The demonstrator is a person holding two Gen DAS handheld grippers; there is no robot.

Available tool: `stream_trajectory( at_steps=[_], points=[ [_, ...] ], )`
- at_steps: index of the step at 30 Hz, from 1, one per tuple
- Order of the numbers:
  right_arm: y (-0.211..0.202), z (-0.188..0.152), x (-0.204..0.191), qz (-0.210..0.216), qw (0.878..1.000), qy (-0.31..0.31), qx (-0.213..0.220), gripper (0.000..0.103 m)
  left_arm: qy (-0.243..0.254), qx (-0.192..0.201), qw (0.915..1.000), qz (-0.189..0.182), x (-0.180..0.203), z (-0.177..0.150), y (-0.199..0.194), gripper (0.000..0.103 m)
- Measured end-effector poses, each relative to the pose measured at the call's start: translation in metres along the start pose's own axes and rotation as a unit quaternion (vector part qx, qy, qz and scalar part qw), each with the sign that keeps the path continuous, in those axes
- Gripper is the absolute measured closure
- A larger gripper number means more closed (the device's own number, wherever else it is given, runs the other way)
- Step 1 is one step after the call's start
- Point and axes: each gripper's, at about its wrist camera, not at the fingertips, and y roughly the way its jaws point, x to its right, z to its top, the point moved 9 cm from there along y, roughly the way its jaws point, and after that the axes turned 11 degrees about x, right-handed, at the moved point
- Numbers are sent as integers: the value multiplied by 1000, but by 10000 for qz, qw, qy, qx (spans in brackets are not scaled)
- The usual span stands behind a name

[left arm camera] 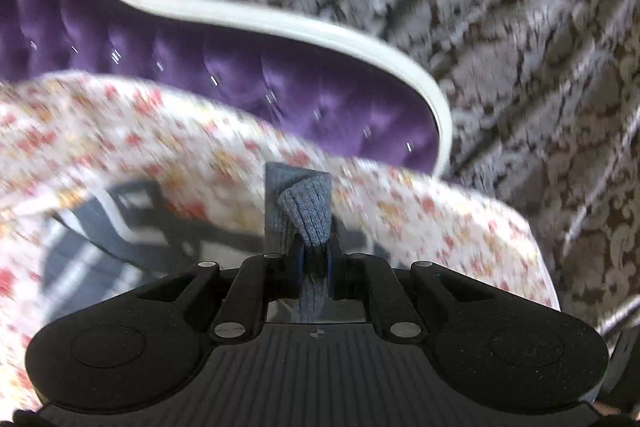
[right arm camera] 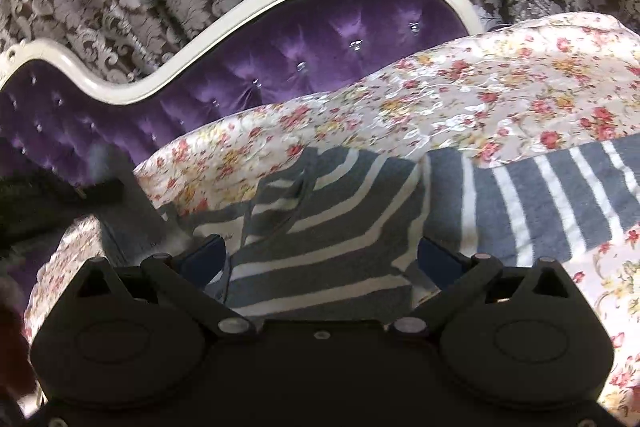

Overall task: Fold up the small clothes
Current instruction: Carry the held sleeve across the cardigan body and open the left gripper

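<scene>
Left gripper (left arm camera: 314, 259): jaws drawn in narrow, pinching a fold of grey ribbed knit (left arm camera: 308, 215) that stands up out of the nip and also hangs down below it. The left wrist view is heavily smeared, so which part of the garment this is (cuff, hem, sleeve end) I cannot tell. Beyond that gripper: floral bedspread (left arm camera: 120, 131), then purple tufted headboard (left arm camera: 240, 75) with its white frame, patterned curtain behind. Right gripper (right arm camera: 320, 251): jaws spread wide, nothing between the pads; it hangs just over the grey-and-white striped garment (right arm camera: 332, 211), which lies on the bedspread directly ahead of and under the fingers. One striped part, apparently a sleeve (right arm camera: 560, 195), runs off to the right, stripes across its length; the body's stripes bend into a chevron in front of the fingers, so the cloth is creased or already partly doubled there. At the far left of the right wrist view, a grey strip rises from the bed toward a dark blurred shape, probably the left hand's pinched piece. Judgement: the left end is lifted and the body lies flat under the right hand, which is nearer. The fold line likely runs between the two grippers, with the right placed to pin or pinch.
</scene>
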Motion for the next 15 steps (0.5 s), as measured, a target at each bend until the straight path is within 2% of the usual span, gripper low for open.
stream_trajectory(
  at_steps=[2, 5, 9, 12, 15],
  points=[
    [1, 3, 4, -45, 10000, 42, 20, 1, 75, -203, 9997, -111, 5, -11, 2, 74],
    [1, 4, 5, -53, 10000, 74, 28, 1, 310, -300, 9986, -299, 14, -12, -1, 69],
    [2, 5, 4, -59, 10000, 32, 32, 1, 746, -140, 9965, -349, 21, -1, -13, 65],
    [5, 2, 4, -83, 10000, -3, -15, 1, 1028, 45, 9946, -152, 12, 7, -20, 63],
    [7, 0, 5, -86, 9999, -18, -65, 1, 984, 95, 9948, 259, -19, 10, -27, 62]
  ],
)
